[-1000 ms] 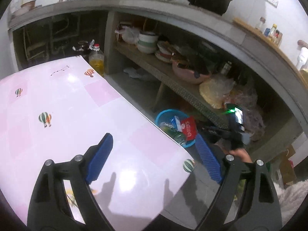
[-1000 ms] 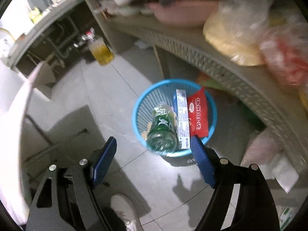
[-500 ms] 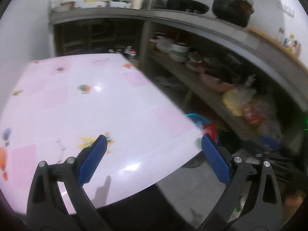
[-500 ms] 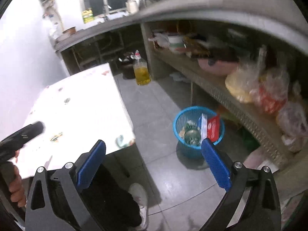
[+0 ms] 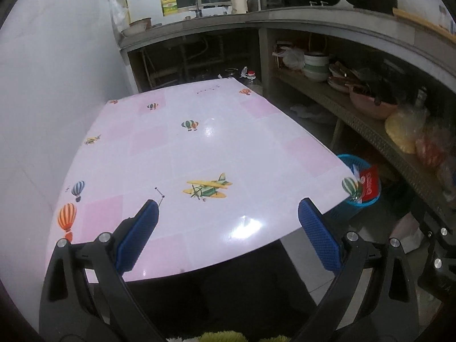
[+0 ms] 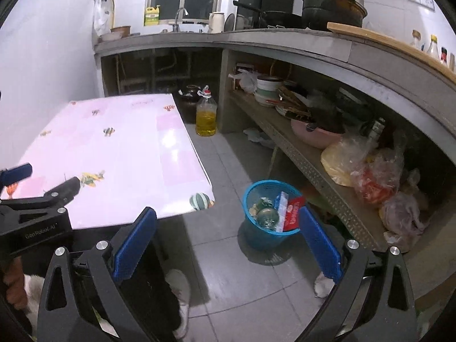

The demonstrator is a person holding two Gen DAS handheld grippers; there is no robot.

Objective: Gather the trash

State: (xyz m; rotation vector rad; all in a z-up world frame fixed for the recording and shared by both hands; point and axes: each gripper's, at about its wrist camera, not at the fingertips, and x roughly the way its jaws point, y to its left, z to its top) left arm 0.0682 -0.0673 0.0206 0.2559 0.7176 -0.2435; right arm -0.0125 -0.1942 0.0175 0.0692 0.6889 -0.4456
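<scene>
Both tongs are gaping wide, holding nothing. Left tongs are hovering over the bare desk. Trash is sitting in the blue bin on the floor, right of the desk, just ahead of the right tongs, the nearer pair.

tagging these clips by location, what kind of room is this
Most likely a home kitchen: a sink tap on a concrete counter, a wok and big pot, bowls on the shelf below, and a bottle of cooking oil on the floor.
</scene>
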